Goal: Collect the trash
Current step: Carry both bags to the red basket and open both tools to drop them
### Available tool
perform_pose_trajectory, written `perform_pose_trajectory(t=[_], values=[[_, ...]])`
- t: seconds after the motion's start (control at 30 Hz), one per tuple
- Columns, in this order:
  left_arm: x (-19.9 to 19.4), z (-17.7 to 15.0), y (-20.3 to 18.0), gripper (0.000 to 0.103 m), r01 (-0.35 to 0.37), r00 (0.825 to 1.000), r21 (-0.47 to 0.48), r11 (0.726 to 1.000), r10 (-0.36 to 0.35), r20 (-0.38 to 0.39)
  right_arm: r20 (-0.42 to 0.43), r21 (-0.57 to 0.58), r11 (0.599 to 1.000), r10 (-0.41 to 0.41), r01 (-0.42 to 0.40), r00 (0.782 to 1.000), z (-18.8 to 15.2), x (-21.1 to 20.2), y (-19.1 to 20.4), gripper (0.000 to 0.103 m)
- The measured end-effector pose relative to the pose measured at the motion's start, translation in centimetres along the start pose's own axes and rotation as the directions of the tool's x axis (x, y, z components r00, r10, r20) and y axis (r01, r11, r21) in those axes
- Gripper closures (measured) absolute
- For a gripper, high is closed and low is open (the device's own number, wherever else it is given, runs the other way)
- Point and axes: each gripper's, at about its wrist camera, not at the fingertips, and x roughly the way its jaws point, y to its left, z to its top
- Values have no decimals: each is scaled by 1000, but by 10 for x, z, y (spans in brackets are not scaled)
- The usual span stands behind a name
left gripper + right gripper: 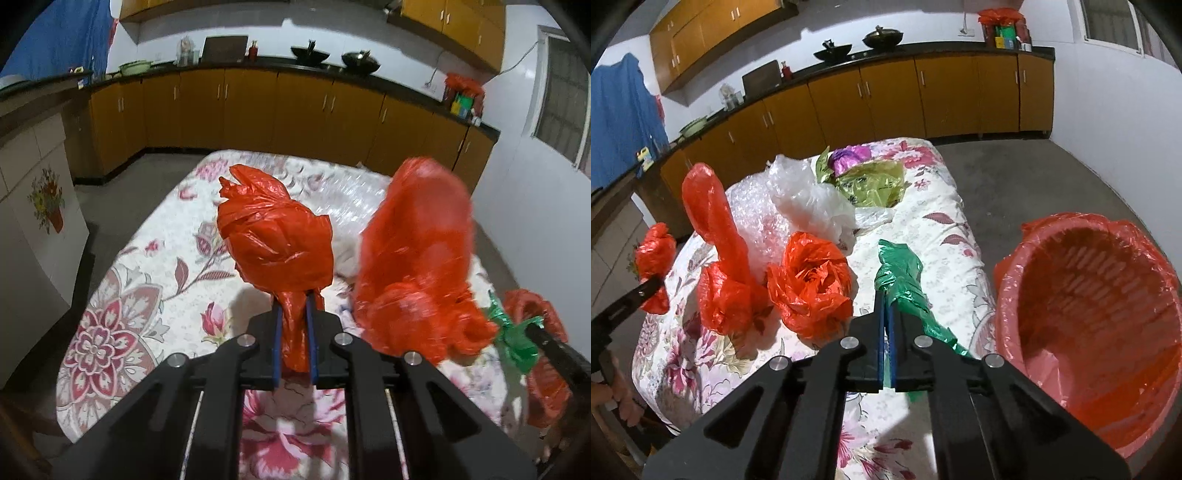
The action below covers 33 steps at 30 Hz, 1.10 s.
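A crumpled red bag (275,240) is clamped in the left gripper (294,295) above the floral table (122,317), while a green bag (903,277) is pinched by the right gripper (885,295) left of the red-lined bin (1089,325).

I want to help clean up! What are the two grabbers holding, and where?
The left gripper pinches a red bag by its twisted neck. The right gripper pinches a green bag near its lower end.

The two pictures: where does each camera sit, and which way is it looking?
Left wrist: rides the left gripper, facing the kitchen cabinets; its fingers pinch a red bag.
Right wrist: rides the right gripper, pinching a green bag, bin at right; the person's hand shows.
Shared: the floral table, tall red bag.
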Motion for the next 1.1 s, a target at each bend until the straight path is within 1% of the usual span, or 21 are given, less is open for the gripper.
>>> perform_pose_trajectory(t=[0.07,0.23,0.33,0.43,0.6,0.63,0.67,0.73,0.77,0.87,0.93,1.0,1.1], values=[[-12,4,-7,91,22,1000,11,1000,-22,19,17,10,1000,-1,1,1000,1,-7,-3,101],[-44,12,-43,91,101,993,72,992,-106,61,64,39,999,-11,8,998,6,-27,-16,101],[-53,14,-64,91,155,985,107,982,-162,62,90,60,998,-22,17,996,8,-41,-27,101],[-59,13,-89,91,217,973,153,964,-227,45,117,85,996,-45,35,992,11,-58,-42,101],[-60,2,-144,91,317,945,243,917,-326,-5,162,120,990,-91,72,983,14,-85,-67,101],[-59,0,-158,91,342,937,260,903,-349,-20,171,128,988,-104,83,980,14,-91,-73,101],[-58,-4,-162,91,356,932,269,895,-362,-28,180,139,986,-118,93,977,14,-98,-80,101],[-53,-10,-184,91,393,917,294,871,-393,-62,190,153,982,-136,108,972,14,-106,-89,101],[-51,-14,-197,91,418,907,304,856,-413,-83,197,164,980,-149,117,969,14,-111,-95,101],[-42,-25,-222,91,457,888,329,826,-442,-124,206,192,972,-177,137,962,13,-120,-111,101],[-36,-31,-239,91,487,873,336,806,-462,-156,208,207,967,-191,147,959,12,-124,-120,101],[-32,-37,-255,91,510,860,338,791,-476,-184,208,218,964,-199,153,958,10,-126,-126,101],[-22,-40,-272,91,536,844,334,775,-490,-217,209,237,959,-210,159,955,9,-128,-135,101]])
